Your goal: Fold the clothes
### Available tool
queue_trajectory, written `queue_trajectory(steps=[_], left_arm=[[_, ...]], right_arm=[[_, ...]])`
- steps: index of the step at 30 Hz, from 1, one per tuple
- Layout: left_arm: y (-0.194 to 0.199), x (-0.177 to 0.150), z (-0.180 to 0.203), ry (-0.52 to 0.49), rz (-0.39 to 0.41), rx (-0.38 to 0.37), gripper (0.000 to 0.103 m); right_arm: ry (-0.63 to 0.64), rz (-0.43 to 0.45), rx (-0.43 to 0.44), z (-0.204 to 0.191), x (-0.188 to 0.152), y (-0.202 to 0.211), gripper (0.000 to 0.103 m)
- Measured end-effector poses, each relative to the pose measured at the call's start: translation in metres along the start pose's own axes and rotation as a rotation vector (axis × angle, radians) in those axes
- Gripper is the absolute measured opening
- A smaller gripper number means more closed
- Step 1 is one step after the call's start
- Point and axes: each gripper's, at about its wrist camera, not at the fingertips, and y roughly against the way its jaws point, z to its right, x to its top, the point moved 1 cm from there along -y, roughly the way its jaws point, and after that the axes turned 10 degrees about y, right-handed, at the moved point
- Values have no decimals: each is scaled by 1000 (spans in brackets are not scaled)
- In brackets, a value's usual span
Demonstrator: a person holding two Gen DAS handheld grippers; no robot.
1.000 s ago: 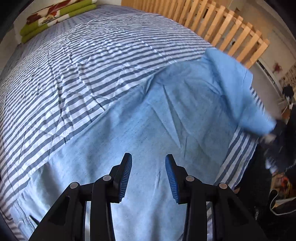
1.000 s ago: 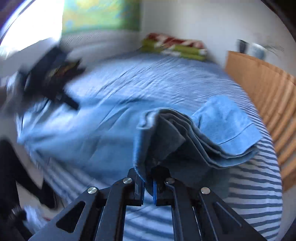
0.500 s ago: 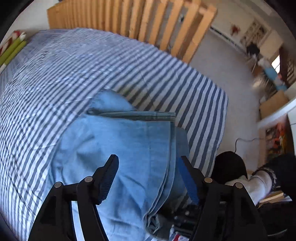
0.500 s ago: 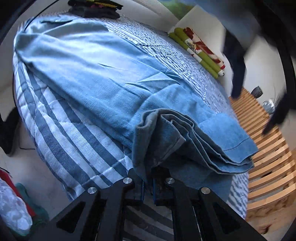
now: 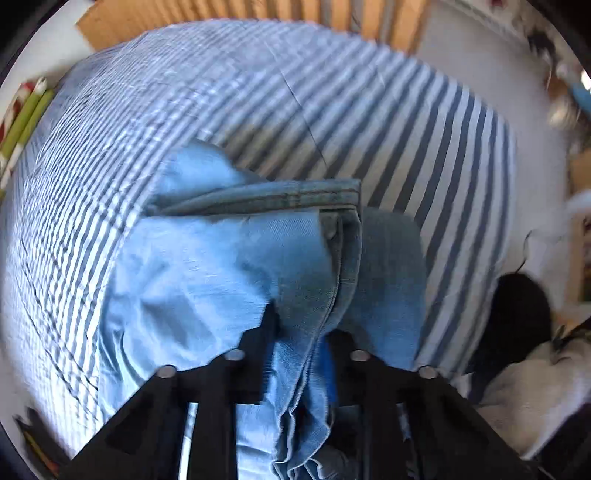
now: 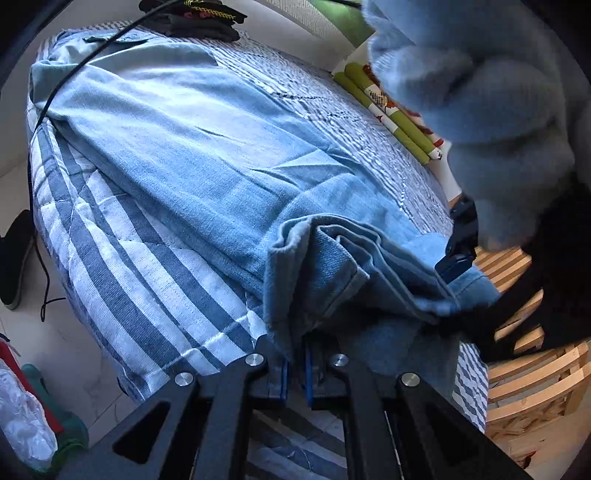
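Light blue jeans (image 6: pixel 184 147) lie stretched along a blue-and-white striped bed cover (image 6: pixel 129 277), their leg ends folded into a thick stack at the near corner. My right gripper (image 6: pixel 295 373) is shut on the near corner of that stack. In the left wrist view the jeans (image 5: pixel 221 277) bunch up between the jaws of my left gripper (image 5: pixel 299 339), which are closing and pinch the layered hem edge. From the right wrist view, one blue pad of the left gripper's fingers (image 6: pixel 456 262) sits on the far end of the same stack, under a person's fluffy pale blue sleeve (image 6: pixel 480 92).
A wooden slatted rail (image 6: pixel 517 369) borders the bed on the right. Dark folded clothes (image 6: pixel 195 18) lie at the far end, and a green rolled blanket (image 6: pixel 388 122) by the wall. A black cable (image 6: pixel 55 92) crosses the jeans. A dark shoe (image 6: pixel 14 258) stands on the floor.
My left gripper travelled along the jeans to the leg ends, widened, then closed on the layered edge. The right gripper swung down, still gripping the same fold.
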Motion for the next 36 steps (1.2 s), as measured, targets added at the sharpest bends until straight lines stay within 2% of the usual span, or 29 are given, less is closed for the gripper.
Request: queue_trajectory(steps=[4, 7, 8, 9, 11, 15, 18, 20, 23, 28, 30, 32, 33, 35, 36], left_arm=[[55, -8, -44, 145, 112, -107, 16], [96, -25, -92, 277, 191, -152, 14], [109, -33, -111, 323, 219, -151, 14], [118, -41, -124, 310, 227, -165, 14], [137, -58, -156, 386, 265, -187, 14], [168, -77, -196, 473, 322, -185, 13], [202, -77, -208, 483, 372, -177, 8], [225, -54, -209, 476, 402, -209, 8], [272, -28, -191, 414, 457, -208, 8], [333, 16, -162, 335, 559, -237, 7], [350, 11, -158, 318, 590, -245, 5], [356, -8, -165, 307, 601, -227, 5], [356, -21, -173, 323, 592, -210, 1], [346, -60, -201, 386, 563, -152, 0], [343, -77, -212, 415, 546, -147, 0]], right_arm=[[-32, 65, -75, 14, 6, 27, 5], [-61, 116, -139, 27, 19, 46, 5], [-76, 135, -159, 32, 24, 55, 5], [-94, 152, -174, 37, 29, 64, 5], [-131, 201, -191, 50, 46, 79, 5], [-181, 288, -192, 83, 76, 99, 5], [-260, 291, -200, 127, 83, 111, 5], [-308, 278, -212, 162, 84, 113, 5], [-399, 248, -231, 222, 81, 127, 5], [-499, 212, -336, 279, 73, 152, 5], [-524, 225, -350, 279, 77, 166, 5], [-500, 244, -333, 262, 88, 174, 5], [-486, 252, -314, 251, 95, 175, 5], [-483, 272, -237, 224, 113, 173, 5], [-483, 281, -199, 210, 122, 170, 5]])
